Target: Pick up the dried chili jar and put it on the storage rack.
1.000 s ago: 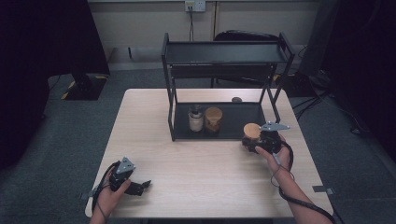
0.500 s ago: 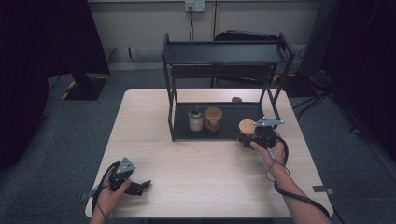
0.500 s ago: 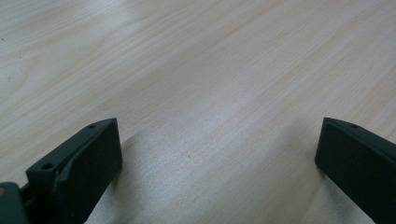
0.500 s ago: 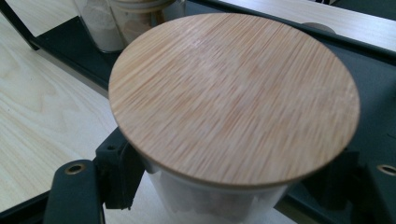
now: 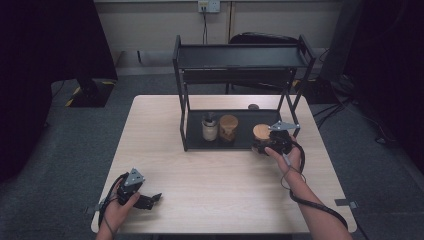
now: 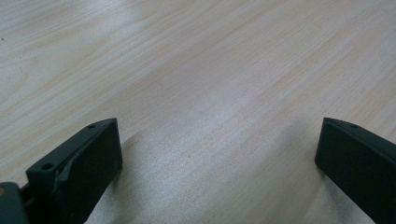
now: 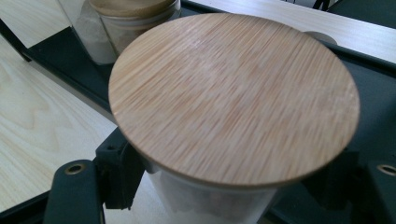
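Jar with bamboo lid (image 7: 233, 98) sits pinched between the right gripper (image 5: 274, 144) jaws, over the front edge of the black rack's lower shelf (image 5: 240, 142); beyond the jaws stand two more jars (image 5: 220, 127). Left gripper (image 6: 219, 154) jaws spread over bare table (image 6: 196, 70)

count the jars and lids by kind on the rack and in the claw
Jars with a wooden lid: 2, one on the rack's lower shelf, one held in the right claw
Jars with a dark lid: 1, on the lower shelf
Total: 3 jars
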{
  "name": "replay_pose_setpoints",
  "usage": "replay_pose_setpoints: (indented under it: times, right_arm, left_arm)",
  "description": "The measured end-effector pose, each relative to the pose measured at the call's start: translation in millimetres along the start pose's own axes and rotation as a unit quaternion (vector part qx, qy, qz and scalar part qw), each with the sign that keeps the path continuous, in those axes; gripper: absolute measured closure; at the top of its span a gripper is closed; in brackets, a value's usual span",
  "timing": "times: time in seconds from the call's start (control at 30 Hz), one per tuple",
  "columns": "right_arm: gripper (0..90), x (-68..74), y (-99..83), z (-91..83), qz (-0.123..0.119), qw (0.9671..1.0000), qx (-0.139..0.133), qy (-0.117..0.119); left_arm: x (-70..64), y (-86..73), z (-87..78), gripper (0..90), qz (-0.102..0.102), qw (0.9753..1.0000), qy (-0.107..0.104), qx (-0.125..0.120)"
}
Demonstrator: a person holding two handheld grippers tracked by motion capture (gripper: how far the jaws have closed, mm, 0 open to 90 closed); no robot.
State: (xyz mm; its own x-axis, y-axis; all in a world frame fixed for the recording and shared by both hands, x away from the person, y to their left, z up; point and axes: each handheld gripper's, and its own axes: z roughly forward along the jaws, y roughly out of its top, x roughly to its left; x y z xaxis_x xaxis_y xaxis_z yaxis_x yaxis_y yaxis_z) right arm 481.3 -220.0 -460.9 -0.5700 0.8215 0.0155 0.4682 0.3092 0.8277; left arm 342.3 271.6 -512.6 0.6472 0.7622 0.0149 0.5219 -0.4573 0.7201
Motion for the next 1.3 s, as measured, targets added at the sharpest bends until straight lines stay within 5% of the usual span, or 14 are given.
replay_pose_setpoints:
  times: [1.3]
  right_arm:
    - [25.5, -7.7, 17.5, 33.7, -0.002, 0.9997, 0.004, -0.022]
  left_arm:
    - [0.0, 0.0, 0.0, 0.1, 0.000, 1.0000, 0.000, 0.000]
